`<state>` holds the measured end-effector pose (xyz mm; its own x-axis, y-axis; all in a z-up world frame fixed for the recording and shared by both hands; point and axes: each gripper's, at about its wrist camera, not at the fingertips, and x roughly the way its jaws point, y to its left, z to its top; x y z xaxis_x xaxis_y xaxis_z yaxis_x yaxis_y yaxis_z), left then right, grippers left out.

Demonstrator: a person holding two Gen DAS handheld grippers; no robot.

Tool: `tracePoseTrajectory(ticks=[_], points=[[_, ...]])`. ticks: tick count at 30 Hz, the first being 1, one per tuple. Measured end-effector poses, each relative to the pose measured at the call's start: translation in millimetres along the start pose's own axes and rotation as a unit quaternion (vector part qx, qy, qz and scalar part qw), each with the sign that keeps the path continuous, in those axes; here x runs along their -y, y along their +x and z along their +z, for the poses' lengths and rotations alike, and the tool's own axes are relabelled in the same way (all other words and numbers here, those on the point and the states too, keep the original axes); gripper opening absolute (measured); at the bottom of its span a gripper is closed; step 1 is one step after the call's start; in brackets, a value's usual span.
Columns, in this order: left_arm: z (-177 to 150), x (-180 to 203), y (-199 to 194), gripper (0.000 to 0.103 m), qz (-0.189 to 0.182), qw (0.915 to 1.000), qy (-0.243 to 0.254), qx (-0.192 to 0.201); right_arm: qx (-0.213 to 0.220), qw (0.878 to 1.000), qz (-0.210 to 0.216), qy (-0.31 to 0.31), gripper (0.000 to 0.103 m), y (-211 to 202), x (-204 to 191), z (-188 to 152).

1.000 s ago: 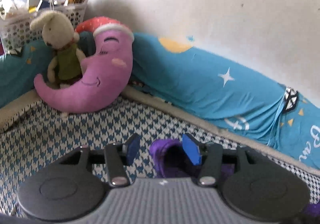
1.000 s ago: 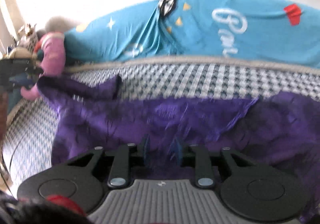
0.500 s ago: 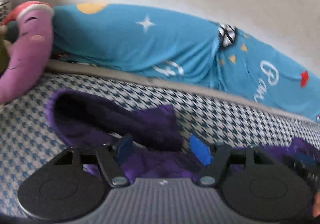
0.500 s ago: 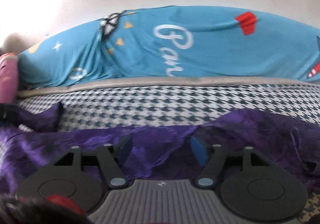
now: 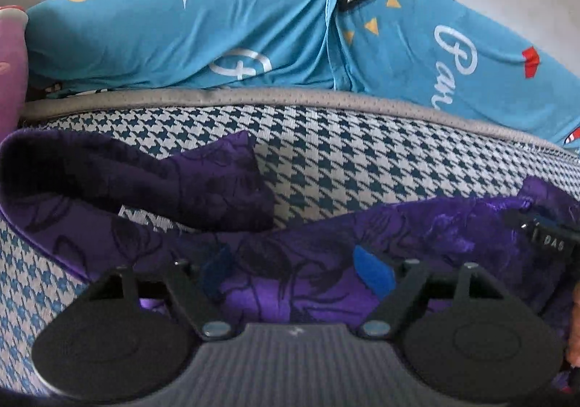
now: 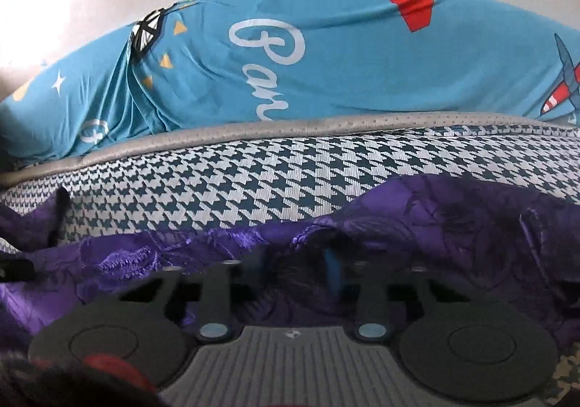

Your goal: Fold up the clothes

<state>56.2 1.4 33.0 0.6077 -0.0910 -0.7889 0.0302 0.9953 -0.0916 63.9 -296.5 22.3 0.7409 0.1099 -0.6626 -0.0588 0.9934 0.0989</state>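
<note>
Both grippers have dropped closer to the crumpled purple satin garment (image 5: pixel 417 225) since half a second ago. Left gripper (image 5: pixel 297 271): jaws wide apart, holding nothing, the purple cloth directly beneath and ahead of them. Right gripper (image 6: pixel 295 271): jaws blurred, narrowed around a raised fold; grip uncertain. Beyond both jaws lies the houndstooth-patterned woven mattress (image 6: pixel 253 185), then a turquoise printed sheet (image 5: pixel 253 33).

Soft daylight, brighter upper left; fisheye-bent edges; right tool (image 6: pixel 295 271) blurred, perhaps moving.
</note>
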Motion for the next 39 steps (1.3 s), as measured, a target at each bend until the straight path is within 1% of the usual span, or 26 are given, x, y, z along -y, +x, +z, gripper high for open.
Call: tracePoseTrajectory(ticks=[1,2,5,9,11,16,19,21,23,24,26,28,30,32,35,38,39], points=[[-0.3,0.4,-0.4,0.076,0.0,1.0,0.002,-0.001,0.001,1.0,0.002,0.002,0.013,-1.6,0.9,0.3],[-0.4,0.7,-1.1,0.076,0.0,1.0,0.003,-0.001,0.004,1.0,0.002,0.003,0.01,-4.5,1.8,0.8],[0.7,-1.3,-4.4,0.074,-0.004,1.0,0.003,-0.002,0.013,1.0,0.008,-0.003,0.009,-18.0,1.9,3.1],[-1.4,-8.9,-8.4,0.073,-0.007,0.9999,-0.003,-0.011,0.021,0.999,0.027,-0.022,0.008,-46.7,2.4,1.8],[-5.5,-13.4,-10.1,0.073,0.002,0.9997,-0.014,-0.021,0.021,0.999,0.036,-0.028,0.008,-61.6,6.5,-2.4],[-22.8,-22.7,-14.0,0.073,0.018,0.9983,-0.022,-0.051,0.004,0.998,0.045,-0.052,0.008,-89.6,8.4,-19.8],[-33.2,-30.2,-17.3,0.072,0.03,0.9967,-0.028,-0.07,-0.016,0.997,0.044,-0.055,0.007,-97.5,8.4,-33.6],[-38.2,-32.0,-21.7,0.072,0.036,0.9962,-0.028,-0.074,-0.038,0.997,0.035,-0.057,0.007,-98.3,6.6,-44.7],[-38.6,-32.4,-30.6,0.072,0.026,0.9974,-0.034,-0.058,-0.059,0.996,0.027,-0.06,0.005,-98.0,4.0,-54.7],[-36.6,-32.8,-36.7,0.072,0.016,0.9982,-0.039,-0.044,-0.067,0.995,0.025,-0.063,0.004,-97.6,2.0,-58.5],[-31.7,-32.8,-48.3,0.073,-0.001,0.9987,-0.049,-0.015,-0.082,0.995,0.03,-0.053,0.004,-95.9,0.8,-63.5],[-25.9,-29.7,-56.4,0.075,-0.012,0.9981,-0.059,0.013,-0.085,0.995,0.028,-0.05,0.004,-95.0,-1.2,-66.7],[-19.0,-25.5,-58.4,0.077,-0.021,0.9966,-0.073,0.031,-0.076,0.995,0.033,-0.059,0.004,-98.2,-4.3,-66.8],[-13.5,-23.4,-56.8,0.079,-0.025,0.9947,-0.092,0.039,-0.051,0.995,0.056,-0.059,0.004,-107.6,-4.4,-61.9],[-7.0,-20.5,-47.6,0.08,-0.025,0.9935,-0.108,0.029,-0.007,0.995,0.087,-0.046,0.004,-120.5,-3.1,-48.6],[-3.9,-15.2,-37.3,0.08,-0.01,0.9942,-0.105,0.023,0.024,0.995,0.091,-0.035,0.004,-119.5,-7.7,-34.1],[-3.4,-14.8,-34.8,0.08,-0.006,0.9942,-0.106,0.019,0.029,0.995,0.091,-0.031,0.006,-116.8,-8.9,-29.6]])
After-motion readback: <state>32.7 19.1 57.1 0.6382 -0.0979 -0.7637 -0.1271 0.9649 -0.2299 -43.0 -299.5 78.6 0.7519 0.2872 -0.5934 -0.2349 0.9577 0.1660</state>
